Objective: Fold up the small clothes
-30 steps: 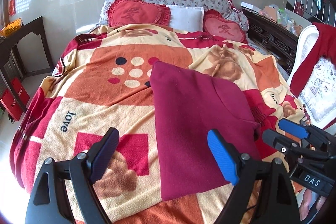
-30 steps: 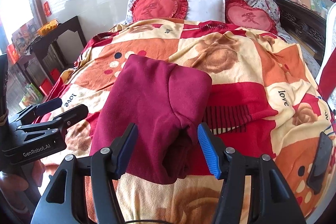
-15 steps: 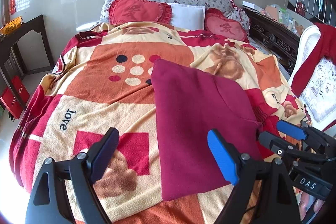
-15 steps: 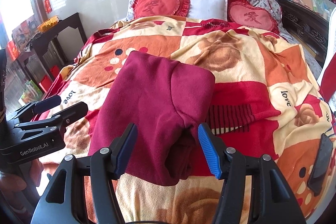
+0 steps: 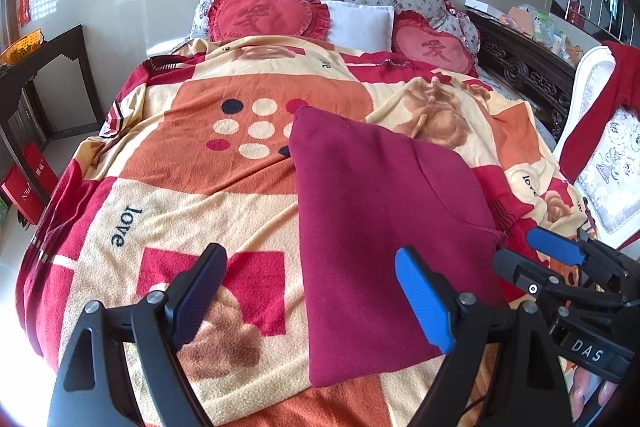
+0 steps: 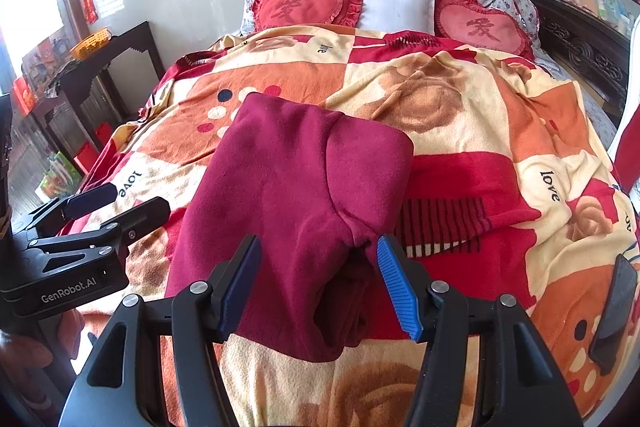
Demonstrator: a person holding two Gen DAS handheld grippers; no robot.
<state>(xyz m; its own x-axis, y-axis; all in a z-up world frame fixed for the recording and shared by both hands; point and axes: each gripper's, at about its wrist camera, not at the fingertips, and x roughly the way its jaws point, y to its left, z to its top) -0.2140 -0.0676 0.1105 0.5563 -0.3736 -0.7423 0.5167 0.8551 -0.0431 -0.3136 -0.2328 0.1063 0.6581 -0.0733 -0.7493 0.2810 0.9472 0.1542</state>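
A dark red garment (image 5: 380,227) lies folded in a long rectangle on the patterned blanket (image 5: 192,187); it also shows in the right wrist view (image 6: 288,203), its near right corner bunched. My left gripper (image 5: 312,291) is open and empty, hovering over the garment's near left edge. My right gripper (image 6: 320,287) is open and empty, just above the garment's near end. Each gripper also shows in the other's view: the right gripper (image 5: 540,259) and the left gripper (image 6: 108,207).
Two heart-shaped red cushions (image 5: 264,15) and pillows (image 5: 360,23) lie at the bed's head. A dark side table (image 5: 44,67) stands left. A carved wooden frame (image 5: 528,71) and a white chair (image 5: 600,147) with red cloth stand right. A black phone (image 6: 612,311) lies on the blanket.
Both grippers have drawn back slightly from the garment and stay open. The garment has not moved.
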